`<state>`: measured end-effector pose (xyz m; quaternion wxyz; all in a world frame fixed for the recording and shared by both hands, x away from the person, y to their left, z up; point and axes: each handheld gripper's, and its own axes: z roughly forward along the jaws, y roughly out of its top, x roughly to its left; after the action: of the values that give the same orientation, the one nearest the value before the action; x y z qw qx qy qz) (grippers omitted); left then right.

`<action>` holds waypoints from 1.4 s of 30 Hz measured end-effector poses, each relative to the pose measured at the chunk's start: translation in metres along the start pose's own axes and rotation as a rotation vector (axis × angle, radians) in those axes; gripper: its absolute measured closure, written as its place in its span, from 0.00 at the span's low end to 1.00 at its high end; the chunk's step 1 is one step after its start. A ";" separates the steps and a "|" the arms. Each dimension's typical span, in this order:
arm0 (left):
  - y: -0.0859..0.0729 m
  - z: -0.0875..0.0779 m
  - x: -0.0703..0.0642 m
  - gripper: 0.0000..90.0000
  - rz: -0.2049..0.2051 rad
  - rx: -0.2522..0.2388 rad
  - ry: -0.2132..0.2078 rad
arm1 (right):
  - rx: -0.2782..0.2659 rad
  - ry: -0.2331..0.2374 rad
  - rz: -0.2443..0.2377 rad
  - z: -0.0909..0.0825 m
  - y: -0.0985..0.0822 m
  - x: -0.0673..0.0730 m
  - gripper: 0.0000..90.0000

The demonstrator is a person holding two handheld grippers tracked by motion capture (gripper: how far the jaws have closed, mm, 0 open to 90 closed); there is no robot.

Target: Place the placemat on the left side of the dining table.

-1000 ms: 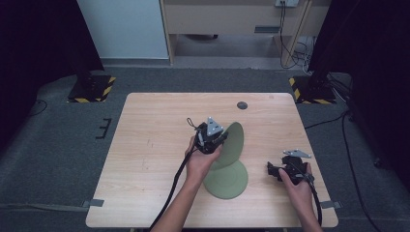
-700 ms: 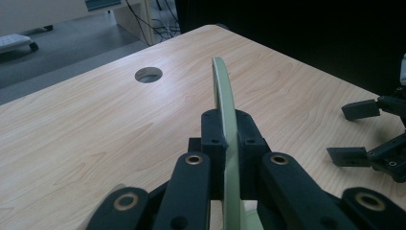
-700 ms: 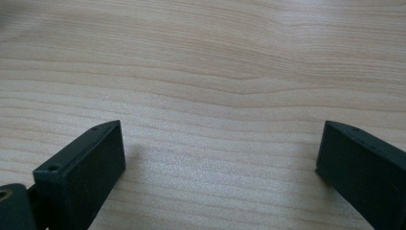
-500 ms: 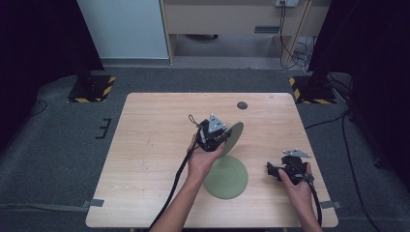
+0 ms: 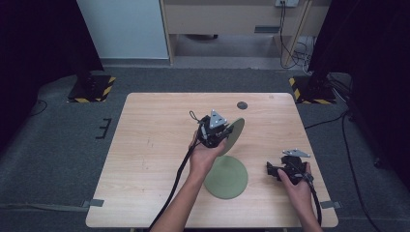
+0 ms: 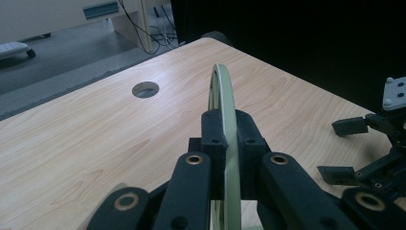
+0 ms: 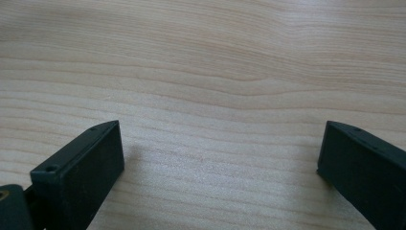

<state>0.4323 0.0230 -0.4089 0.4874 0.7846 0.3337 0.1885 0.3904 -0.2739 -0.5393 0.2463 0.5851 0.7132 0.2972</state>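
Left gripper holds 1 green plate above the table, jaws clamped on its rim. In the left gripper view the plate stands on edge, rim running straight up between the 2 black jaws, its face turned sideways. Plate is clear of the tabletop.

A 2nd green plate lies flat on the table, just below and toward the person's side of the held one, under the left forearm. No contact between the 2 plates.

Right gripper rests low at the table's right, well apart from both plates. The right gripper view shows its jaws spread wide over bare wood, nothing between them.

Key relation: the flat plate sits almost directly beneath the held plate, so the left hand is the nearer one. The held plate's faces are near vertical; judged, it must be tipped level before it can go down onto the flat one. Round hole lies at the far edge.
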 end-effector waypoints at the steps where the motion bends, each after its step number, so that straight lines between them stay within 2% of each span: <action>1: 0.002 0.000 0.001 0.95 -0.003 0.001 0.002 | 0.000 0.001 -0.004 0.000 0.000 0.000 0.02; 8: 0.006 -0.001 0.004 0.95 -0.010 -0.004 -0.001 | 0.000 -0.002 -0.003 0.001 0.000 0.000 0.02; 14: 0.008 -0.004 0.008 0.95 -0.033 -0.017 -0.002 | -0.001 -0.003 -0.002 0.001 0.000 0.000 0.02; 19: 0.004 -0.003 0.008 0.95 -0.043 -0.020 -0.008 | 0.000 -0.003 0.001 0.001 0.000 0.001 0.02; 26: 0.003 -0.008 0.008 0.95 -0.030 -0.023 -0.005 | 0.001 -0.005 0.002 0.001 0.000 0.001 0.02; 35: 0.007 -0.019 0.023 0.95 -0.072 -0.048 0.023 | 0.001 -0.005 0.004 0.001 0.001 0.001 0.01; 42: 0.005 -0.027 0.034 0.95 -0.066 -0.031 0.048 | 0.001 -0.005 0.005 0.001 0.001 0.001 0.01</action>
<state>0.4411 0.0628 -0.3928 0.4970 0.7608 0.3683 0.1963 0.3914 -0.2725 -0.5395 0.2472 0.5876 0.7114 0.2959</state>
